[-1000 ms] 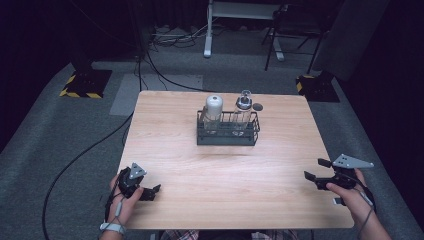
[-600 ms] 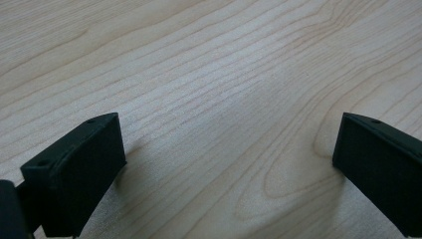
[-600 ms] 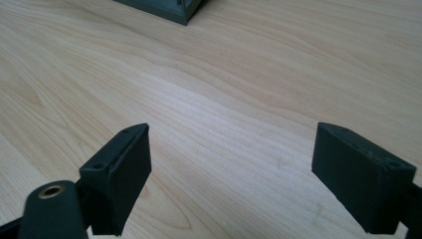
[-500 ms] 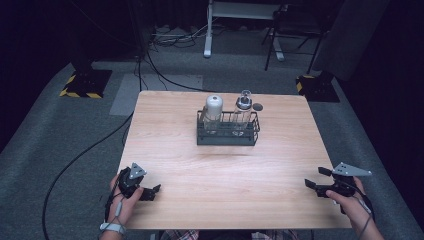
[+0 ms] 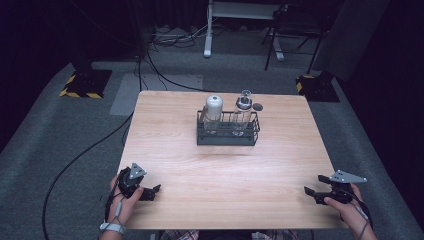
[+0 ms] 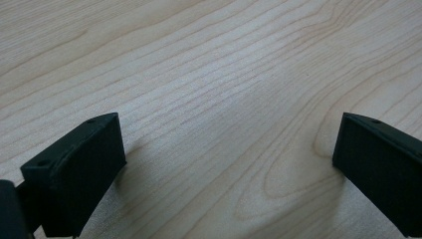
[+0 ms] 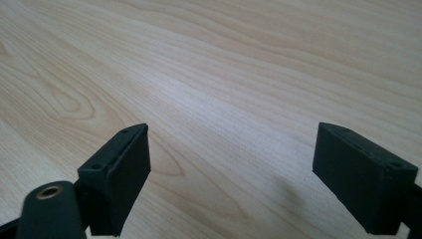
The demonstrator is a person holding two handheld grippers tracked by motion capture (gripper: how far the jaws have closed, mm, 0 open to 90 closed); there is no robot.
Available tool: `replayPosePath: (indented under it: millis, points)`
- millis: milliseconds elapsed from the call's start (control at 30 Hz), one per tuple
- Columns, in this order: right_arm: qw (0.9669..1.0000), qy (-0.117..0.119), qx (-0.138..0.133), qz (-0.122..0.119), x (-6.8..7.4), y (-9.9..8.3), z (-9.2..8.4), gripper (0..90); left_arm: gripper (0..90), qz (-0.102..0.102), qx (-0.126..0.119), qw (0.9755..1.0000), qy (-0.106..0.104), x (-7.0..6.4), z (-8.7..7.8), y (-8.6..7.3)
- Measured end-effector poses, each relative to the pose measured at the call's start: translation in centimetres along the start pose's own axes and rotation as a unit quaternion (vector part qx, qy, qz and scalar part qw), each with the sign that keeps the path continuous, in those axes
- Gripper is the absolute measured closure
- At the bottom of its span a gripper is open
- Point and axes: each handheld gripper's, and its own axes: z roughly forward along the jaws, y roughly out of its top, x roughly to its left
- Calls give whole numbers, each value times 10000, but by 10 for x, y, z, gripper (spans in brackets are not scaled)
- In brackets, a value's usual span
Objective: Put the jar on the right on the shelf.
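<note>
A: Biggest first?
B: One wooden table (image 5: 225,170). On it, far centre: one dark wire rack (image 5: 228,134), w/ two bottles upright inside, a white-capped bottle (image 5: 212,112) at left, a clear bottle (image 5: 242,111) at right. One small dark disc (image 5: 257,106) just behind rack, on the tabletop.
A: Tools?
B: Two. Left gripper (image 5: 145,191) at near-left corner, low on the wood, pointing right & slightly forward, hand (image 5: 122,202) wrapped round it from below. Jaws spread wide, bare wood betw. them, nothing held.
A: Right one?
B: Right gripper (image 5: 316,186) at near-right edge, pointing left across the table, grey plate on top, hand (image 5: 350,210) behind. Jaws apart too, nothing betw. them, close over the wood. Both well apart from rack & bottles.
</note>
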Motion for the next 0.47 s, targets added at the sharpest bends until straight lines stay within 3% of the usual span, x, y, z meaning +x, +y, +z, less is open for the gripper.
replayPosePath:
  millis: [200, 333, 467]
  points:
    - [9998, -62, 192, 59, 1, -11, 6, 121, 0, -6, -2, 10000, 0, 0, 0, 0]
    - [9995, -214, 184, -118, 5, -13, 8, 97, 0, -5, -1, 10000, 0, 0, 0, 0]
    - [9994, -254, 205, -74, 6, -13, 9, 70, 0, -4, -1, 10000, 1, 0, 0, 0]
